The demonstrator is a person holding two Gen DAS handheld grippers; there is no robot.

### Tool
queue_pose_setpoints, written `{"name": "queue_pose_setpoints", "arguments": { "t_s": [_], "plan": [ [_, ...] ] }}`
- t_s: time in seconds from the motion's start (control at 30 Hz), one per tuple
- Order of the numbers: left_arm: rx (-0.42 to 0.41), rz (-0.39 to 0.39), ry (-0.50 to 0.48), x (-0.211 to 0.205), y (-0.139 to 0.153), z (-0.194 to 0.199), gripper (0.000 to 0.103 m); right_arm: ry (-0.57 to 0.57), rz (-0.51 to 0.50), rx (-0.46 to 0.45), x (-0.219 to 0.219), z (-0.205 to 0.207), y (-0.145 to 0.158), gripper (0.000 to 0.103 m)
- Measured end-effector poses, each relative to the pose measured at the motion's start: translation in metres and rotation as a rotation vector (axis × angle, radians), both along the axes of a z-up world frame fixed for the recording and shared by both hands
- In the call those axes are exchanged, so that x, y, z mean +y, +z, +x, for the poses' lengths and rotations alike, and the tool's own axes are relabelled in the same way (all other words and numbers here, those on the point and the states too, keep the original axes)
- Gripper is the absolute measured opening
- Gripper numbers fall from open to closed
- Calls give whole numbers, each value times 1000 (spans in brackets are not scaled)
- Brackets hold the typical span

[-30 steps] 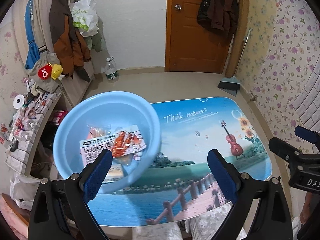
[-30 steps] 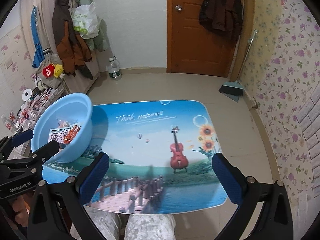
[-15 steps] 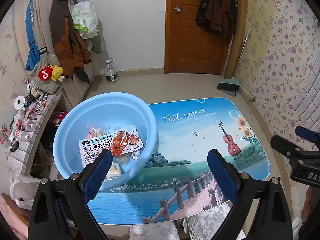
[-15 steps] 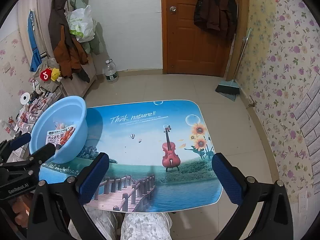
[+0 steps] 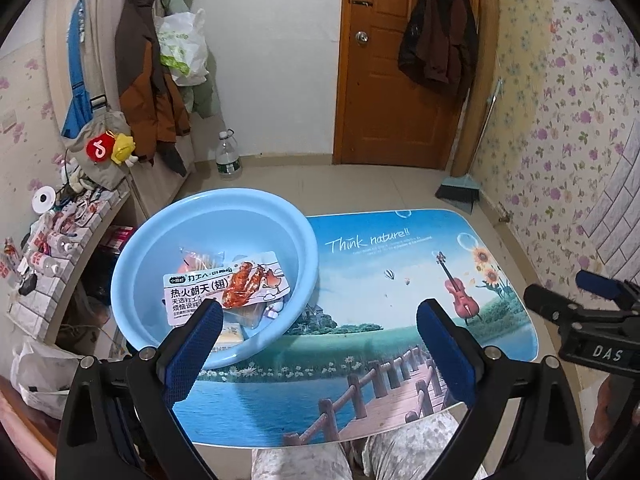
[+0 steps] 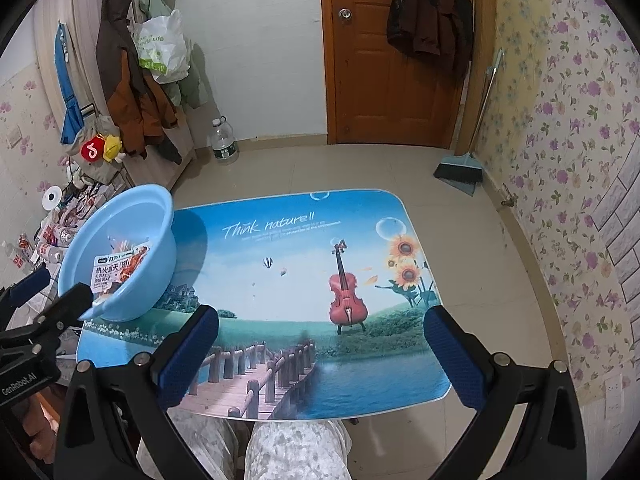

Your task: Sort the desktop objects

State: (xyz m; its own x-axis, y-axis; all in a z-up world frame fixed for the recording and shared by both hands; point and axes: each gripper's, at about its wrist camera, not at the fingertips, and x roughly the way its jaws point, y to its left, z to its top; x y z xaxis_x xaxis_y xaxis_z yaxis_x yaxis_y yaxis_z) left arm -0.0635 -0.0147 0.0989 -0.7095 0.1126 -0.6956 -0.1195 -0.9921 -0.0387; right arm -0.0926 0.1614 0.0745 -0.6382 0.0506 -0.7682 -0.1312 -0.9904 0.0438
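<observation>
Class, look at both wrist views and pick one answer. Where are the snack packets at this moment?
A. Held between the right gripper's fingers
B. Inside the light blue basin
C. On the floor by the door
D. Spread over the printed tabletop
B. The snack packets lie inside the light blue basin at the table's left end, and both the left gripper and right gripper are open and hold nothing.

Light-blue basin [image 5: 168, 240] upright at table's left edge; snack packets [image 5: 226, 286] piled inside.

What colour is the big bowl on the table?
Light blue. The basin shows best in the left wrist view.
</observation>
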Motion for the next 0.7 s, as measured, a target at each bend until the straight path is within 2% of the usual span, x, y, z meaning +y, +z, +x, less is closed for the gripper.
{"name": "queue_pose_setpoints", "arguments": {
  "t_s": [0.33,0.7],
  "plan": [
    [-8,-24,-3,9,-22,10,98,-22,-10,-8,6,7,-22,103],
    [-56,-8,-9,19,-57,17,98,-21,-4,-42,7,15,-55,103]
  ]
}}
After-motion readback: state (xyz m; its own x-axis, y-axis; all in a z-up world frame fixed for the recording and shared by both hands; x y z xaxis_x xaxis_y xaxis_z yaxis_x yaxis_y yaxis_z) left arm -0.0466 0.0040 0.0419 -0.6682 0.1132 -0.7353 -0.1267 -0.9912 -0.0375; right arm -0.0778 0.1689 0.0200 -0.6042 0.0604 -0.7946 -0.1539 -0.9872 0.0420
